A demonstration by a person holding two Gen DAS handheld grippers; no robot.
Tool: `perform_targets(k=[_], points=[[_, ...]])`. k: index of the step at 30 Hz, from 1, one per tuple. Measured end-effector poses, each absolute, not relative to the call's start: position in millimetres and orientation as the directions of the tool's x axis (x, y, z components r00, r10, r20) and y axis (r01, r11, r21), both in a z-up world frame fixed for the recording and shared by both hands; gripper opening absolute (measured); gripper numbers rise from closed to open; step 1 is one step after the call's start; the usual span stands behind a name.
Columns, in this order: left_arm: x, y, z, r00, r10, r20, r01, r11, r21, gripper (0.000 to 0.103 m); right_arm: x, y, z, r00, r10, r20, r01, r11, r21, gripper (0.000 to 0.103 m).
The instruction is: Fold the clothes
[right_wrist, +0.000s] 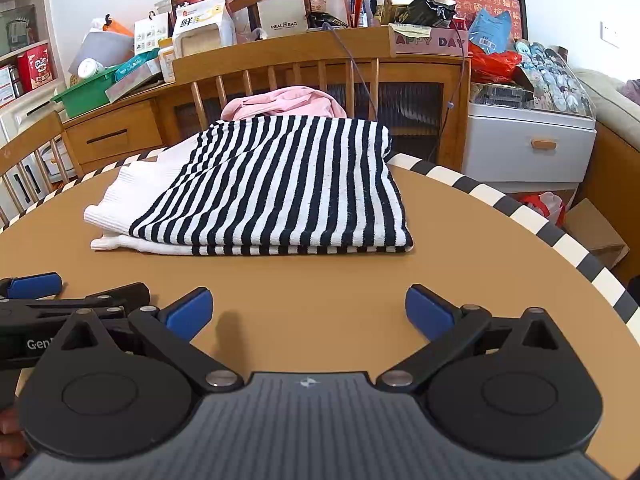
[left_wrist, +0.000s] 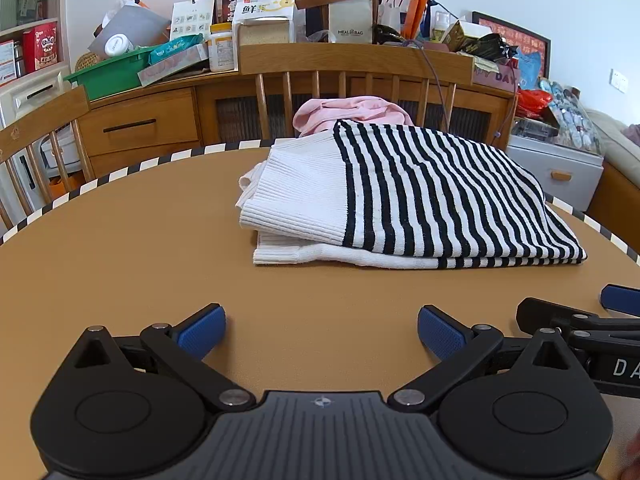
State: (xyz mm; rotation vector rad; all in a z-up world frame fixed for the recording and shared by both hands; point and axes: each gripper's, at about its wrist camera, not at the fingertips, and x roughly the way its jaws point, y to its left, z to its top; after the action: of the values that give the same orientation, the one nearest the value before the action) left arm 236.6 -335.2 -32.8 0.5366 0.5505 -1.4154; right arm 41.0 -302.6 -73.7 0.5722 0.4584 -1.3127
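A black-and-white striped knit garment [left_wrist: 432, 196] [right_wrist: 280, 184] lies folded in a flat rectangle on the brown round table [left_wrist: 120, 240] [right_wrist: 320, 280], its plain white ribbed part toward the left. Behind it a pink garment [left_wrist: 352, 114] [right_wrist: 280, 104] is bunched at the table's far edge. My left gripper [left_wrist: 322, 330] stands open just above the table, short of the folded garment, with nothing between its blue pads. Beside it, to the right, my right gripper [right_wrist: 308, 312] also stands open and empty; its arm shows in the left wrist view [left_wrist: 580, 324].
The table has a black-and-white checked rim [right_wrist: 560, 236]. Wooden chairs [left_wrist: 352, 68] stand at its far side and left. Behind them is a wooden sideboard [left_wrist: 140, 124] piled with boxes and bags. A white drawer unit [right_wrist: 528, 148] and a cardboard box [right_wrist: 596, 232] sit at the right.
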Motion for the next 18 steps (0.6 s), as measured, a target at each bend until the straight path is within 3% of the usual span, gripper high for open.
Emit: perform_targets(k=[18], points=[[245.1, -324.7, -32.3, 0.106, -0.757, -0.645, 0.992, 0.123, 0.018, 0.103, 49.5, -304.0, -74.5, 0.166, -0.759, -0.629, 0.985, 0.151, 0.078, 0.103]])
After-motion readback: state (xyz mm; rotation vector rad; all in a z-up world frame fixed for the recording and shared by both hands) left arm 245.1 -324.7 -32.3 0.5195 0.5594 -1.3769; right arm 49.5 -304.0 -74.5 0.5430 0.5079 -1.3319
